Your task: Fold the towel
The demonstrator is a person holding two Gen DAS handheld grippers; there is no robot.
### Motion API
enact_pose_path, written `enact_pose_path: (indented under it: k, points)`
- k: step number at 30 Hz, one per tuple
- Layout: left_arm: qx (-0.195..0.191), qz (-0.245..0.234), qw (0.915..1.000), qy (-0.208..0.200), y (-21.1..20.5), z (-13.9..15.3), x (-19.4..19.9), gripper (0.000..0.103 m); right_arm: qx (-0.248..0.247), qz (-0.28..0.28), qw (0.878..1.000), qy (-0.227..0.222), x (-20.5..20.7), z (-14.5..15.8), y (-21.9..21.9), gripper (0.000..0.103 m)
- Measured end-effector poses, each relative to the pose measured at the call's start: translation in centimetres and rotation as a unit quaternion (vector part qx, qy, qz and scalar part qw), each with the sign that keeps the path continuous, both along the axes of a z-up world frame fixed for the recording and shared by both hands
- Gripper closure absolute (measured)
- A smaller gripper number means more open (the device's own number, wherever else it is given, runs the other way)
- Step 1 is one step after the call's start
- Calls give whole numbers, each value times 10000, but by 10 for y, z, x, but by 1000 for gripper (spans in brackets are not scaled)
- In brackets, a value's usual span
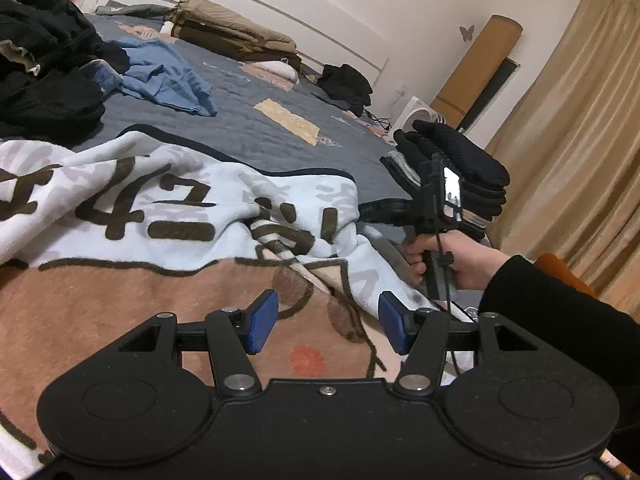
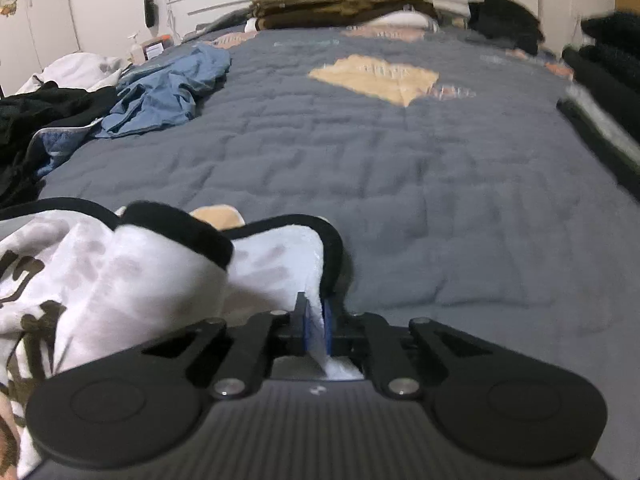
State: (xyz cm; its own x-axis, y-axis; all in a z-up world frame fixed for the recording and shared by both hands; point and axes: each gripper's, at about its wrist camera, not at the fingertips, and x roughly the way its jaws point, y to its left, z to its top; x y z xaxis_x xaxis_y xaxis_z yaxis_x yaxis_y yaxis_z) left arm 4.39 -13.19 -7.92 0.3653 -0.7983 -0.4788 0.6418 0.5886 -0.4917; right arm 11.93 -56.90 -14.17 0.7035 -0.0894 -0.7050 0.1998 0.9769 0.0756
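Note:
The towel [image 1: 168, 216] is pale with dark brown characters, a tan patch and a black border, and it lies rumpled on the bed. My left gripper [image 1: 328, 322] is open, its blue pads [image 1: 262, 322] standing apart just over the tan patch with nothing pinched between them. In the right wrist view my right gripper [image 2: 316, 328] is shut on a white fold of the towel [image 2: 120, 276] near its black-bordered edge. The left wrist view shows a hand holding the right gripper [image 1: 380, 210] at the towel's right edge.
The grey quilt [image 2: 400, 184] stretches ahead. A blue garment [image 2: 168, 88] and black clothes [image 1: 44, 64] lie at the left. A stack of folded dark clothes [image 1: 460, 160] sits at the right edge. Folded brown bedding [image 2: 340, 0] lies by the headboard. Curtains [image 1: 580, 140] hang at the right.

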Motion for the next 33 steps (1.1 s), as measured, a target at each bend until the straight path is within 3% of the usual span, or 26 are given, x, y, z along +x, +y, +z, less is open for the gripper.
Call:
enact_pose_path:
  k: [6, 12, 16, 18, 21, 24, 25, 27, 33]
  points:
    - [-32, -1, 10000, 14, 2, 0, 0, 48, -356, -958, 9929, -611, -19, 40, -32, 98]
    - [4, -22, 10000, 21, 1, -2, 0, 48, -1006, -2296, 9625, -1042, -48, 78, -99, 98]
    - [54, 5, 10000, 39, 1, -6, 2, 48, -1184, -2714, 9491, -1071, -61, 82, -133, 98]
    - [97, 8, 9999, 40, 1, -8, 2, 48, -1253, -2709, 9495, -964, -60, 75, -140, 98]
    - [154, -14, 9999, 63, -1, -10, 2, 48, -1040, -2495, 9607, -636, -48, 55, -142, 95]
    - [192, -80, 9997, 110, -5, -12, 1, 48, -919, -2336, 9673, -375, -48, 44, -134, 86]
    - [196, -135, 9996, 131, -7, -13, -1, 48, -858, -2284, 9689, -420, -53, 45, -130, 78]
    - [179, -290, 9993, 140, -13, -12, -6, 48, -724, -2230, 9708, -510, -68, 51, -122, 68]
    - [70, -859, 9962, 133, -34, -9, -34, 48, 0, -2097, 9756, -651, -147, 70, -104, 64]
